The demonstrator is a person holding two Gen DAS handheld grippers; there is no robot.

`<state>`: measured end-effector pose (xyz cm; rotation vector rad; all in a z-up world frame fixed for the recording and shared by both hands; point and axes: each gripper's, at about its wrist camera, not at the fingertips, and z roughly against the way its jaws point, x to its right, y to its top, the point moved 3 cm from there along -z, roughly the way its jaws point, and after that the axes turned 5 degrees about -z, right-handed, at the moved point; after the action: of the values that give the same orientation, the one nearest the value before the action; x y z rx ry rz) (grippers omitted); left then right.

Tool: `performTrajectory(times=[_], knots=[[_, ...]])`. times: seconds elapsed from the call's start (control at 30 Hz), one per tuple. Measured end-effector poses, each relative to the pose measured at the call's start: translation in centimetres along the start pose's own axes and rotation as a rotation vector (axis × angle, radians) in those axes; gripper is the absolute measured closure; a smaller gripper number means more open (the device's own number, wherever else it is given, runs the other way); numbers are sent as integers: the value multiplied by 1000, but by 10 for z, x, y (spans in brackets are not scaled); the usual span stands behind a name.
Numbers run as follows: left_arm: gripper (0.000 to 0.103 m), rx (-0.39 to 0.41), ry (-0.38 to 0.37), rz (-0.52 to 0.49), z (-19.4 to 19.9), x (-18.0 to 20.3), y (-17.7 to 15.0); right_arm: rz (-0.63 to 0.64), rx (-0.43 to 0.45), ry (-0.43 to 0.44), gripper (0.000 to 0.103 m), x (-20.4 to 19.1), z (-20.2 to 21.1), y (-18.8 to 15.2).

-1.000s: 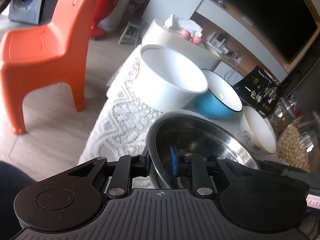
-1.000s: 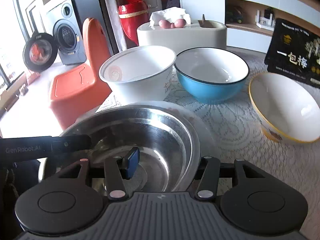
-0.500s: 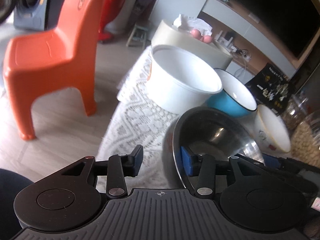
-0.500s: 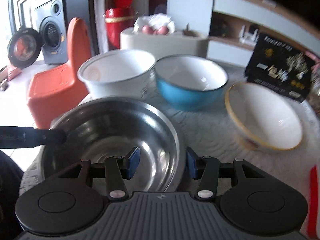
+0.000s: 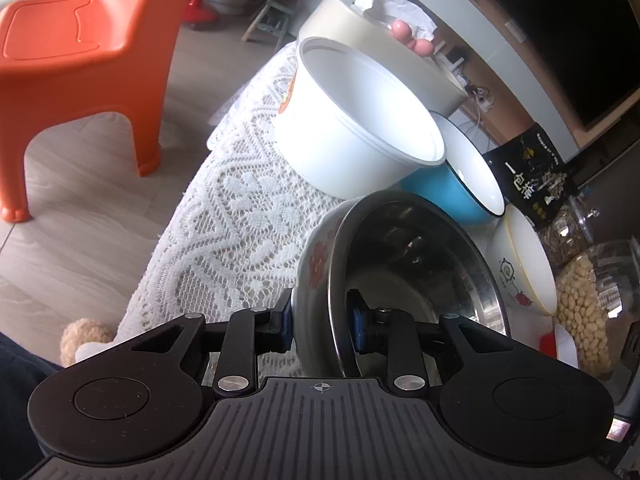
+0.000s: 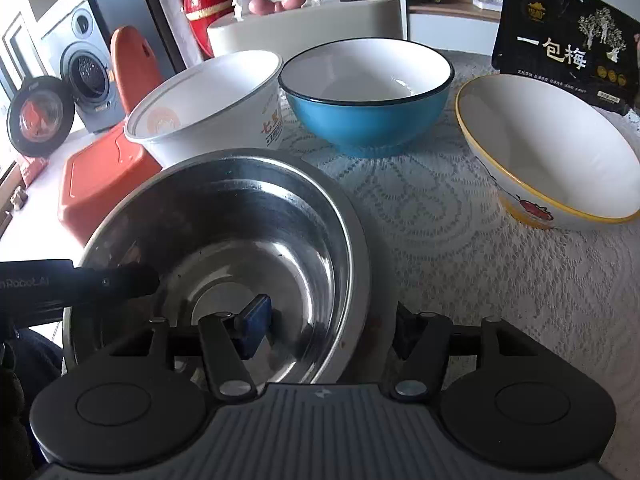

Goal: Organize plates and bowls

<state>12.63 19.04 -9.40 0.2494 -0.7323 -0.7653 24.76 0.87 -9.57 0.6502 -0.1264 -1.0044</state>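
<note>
Left claw (image 5: 320,322) clamped on steel bowl (image 5: 416,264) plus floral bowl (image 5: 316,264) rims, near bench (image 5: 240,224) edge. Right claw (image 6: 332,326) apart, straddling steel bowl's right rim.

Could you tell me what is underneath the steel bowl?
A floral-patterned dish sits directly under the steel bowl; only its rim shows at the left. The left gripper clamps both rims together. The rest of the dish is covered by the bowl.
</note>
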Motion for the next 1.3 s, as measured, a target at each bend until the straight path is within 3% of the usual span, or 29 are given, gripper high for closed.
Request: performTrajectory(times=[0.3, 0.57, 0.9, 1.03, 1.17, 1.3], knots=[[63, -32, 18, -39, 0, 10, 0, -35, -13, 51, 43, 9, 21, -16], [63, -74, 25, -89, -11, 28, 4, -112, -11, 96, 43, 24, 44, -35], [65, -73, 32, -79, -15, 30, 9, -95, 29, 134, 44, 30, 50, -47], [66, -6, 66, -79, 5, 35, 17, -57, 125, 113, 43, 37, 68, -48], [66, 110, 155, -123, 29, 57, 28, -48, 190, 80, 30, 58, 82, -48], [66, 171, 131, -172, 41, 87, 33, -43, 228, 70, 26, 84, 99, -47]])
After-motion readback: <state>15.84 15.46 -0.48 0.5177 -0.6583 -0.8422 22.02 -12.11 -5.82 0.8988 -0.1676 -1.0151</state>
